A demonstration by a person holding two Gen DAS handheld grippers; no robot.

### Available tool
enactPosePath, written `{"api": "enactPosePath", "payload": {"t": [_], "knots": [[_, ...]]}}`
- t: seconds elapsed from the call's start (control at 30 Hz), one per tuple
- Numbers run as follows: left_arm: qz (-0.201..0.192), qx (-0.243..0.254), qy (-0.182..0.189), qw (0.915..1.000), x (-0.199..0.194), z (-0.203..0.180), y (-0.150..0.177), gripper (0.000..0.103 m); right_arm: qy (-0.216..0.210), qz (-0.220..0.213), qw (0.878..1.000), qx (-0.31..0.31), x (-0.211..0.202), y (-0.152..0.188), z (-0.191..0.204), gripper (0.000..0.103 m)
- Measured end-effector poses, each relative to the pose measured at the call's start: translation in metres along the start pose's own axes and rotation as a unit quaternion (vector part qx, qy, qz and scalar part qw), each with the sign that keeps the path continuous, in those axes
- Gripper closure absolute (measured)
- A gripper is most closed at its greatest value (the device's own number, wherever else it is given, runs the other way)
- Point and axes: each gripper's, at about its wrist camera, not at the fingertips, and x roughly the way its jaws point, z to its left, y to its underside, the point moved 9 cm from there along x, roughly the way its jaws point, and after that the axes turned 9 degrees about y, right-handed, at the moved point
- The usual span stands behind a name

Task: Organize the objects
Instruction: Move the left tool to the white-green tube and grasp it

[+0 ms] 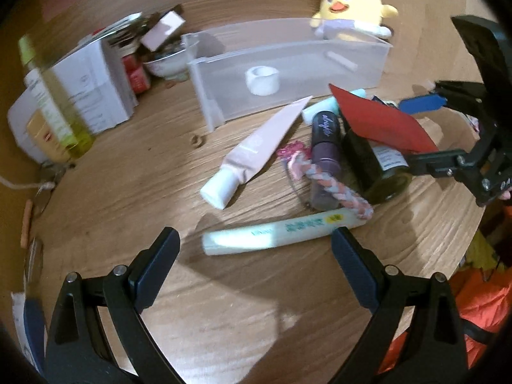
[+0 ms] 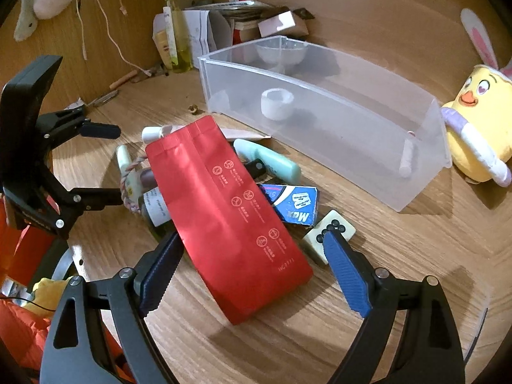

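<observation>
A clear plastic bin (image 1: 368, 64) (image 2: 416, 147) stands on the wooden table with a white tape roll (image 1: 262, 80) (image 2: 276, 102) and a small white stick (image 2: 407, 160) inside. In front of it lies a pile: a red pouch (image 2: 224, 211) (image 1: 380, 121), a pink tube (image 1: 256, 150), a pale green tube (image 1: 281, 230), a purple bottle (image 1: 324, 160), a dark bottle (image 1: 377, 166), a braided cord (image 1: 332, 188), a blue box (image 2: 294, 204) and a mahjong tile (image 2: 329, 236). My left gripper (image 1: 256, 240) is open, its fingers either side of the pale green tube. My right gripper (image 2: 252, 246) is open around the red pouch's near end.
A yellow chick plush (image 1: 348, 3) (image 2: 476, 121) sits beside the bin's far end. Boxes, a green spray bottle (image 1: 54, 96) (image 2: 176, 32), a bowl (image 1: 166, 60) and papers crowd the table's back corner. Orange fabric (image 1: 480, 304) lies off the table edge.
</observation>
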Motion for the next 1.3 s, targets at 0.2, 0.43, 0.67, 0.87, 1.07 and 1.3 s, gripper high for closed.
{"api": "enactPosePath", "payload": {"t": [0.2,0.43,0.67,0.87,1.07,1.3], "knots": [[0.01,0.026,0.01,0.9995,0.007,-0.006,-0.005,0.006,-0.011,-0.002,1.0,0.006,0.0,-0.001,-0.003,0.017],[0.007,0.045,0.019,0.9988,0.007,-0.015,-0.009,0.006,-0.008,-0.003,1.0,-0.006,-0.003,0.002,-0.001,0.032],[-0.006,0.019,0.024,0.9995,0.004,-0.014,-0.005,0.032,-0.009,-0.006,1.0,0.003,-0.011,0.007,-0.005,0.039],[-0.012,-0.011,0.026,0.9995,-0.007,-0.01,0.008,0.056,-0.004,-0.006,1.0,0.021,-0.017,0.013,-0.015,0.042],[-0.014,-0.048,0.016,0.9986,-0.021,-0.003,0.027,0.072,0.0,-0.007,0.999,0.043,-0.025,0.02,-0.026,0.045],[-0.003,-0.093,-0.019,0.9955,-0.033,0.011,0.043,0.088,0.012,-0.006,0.998,0.063,-0.032,0.029,-0.037,0.046]]}}
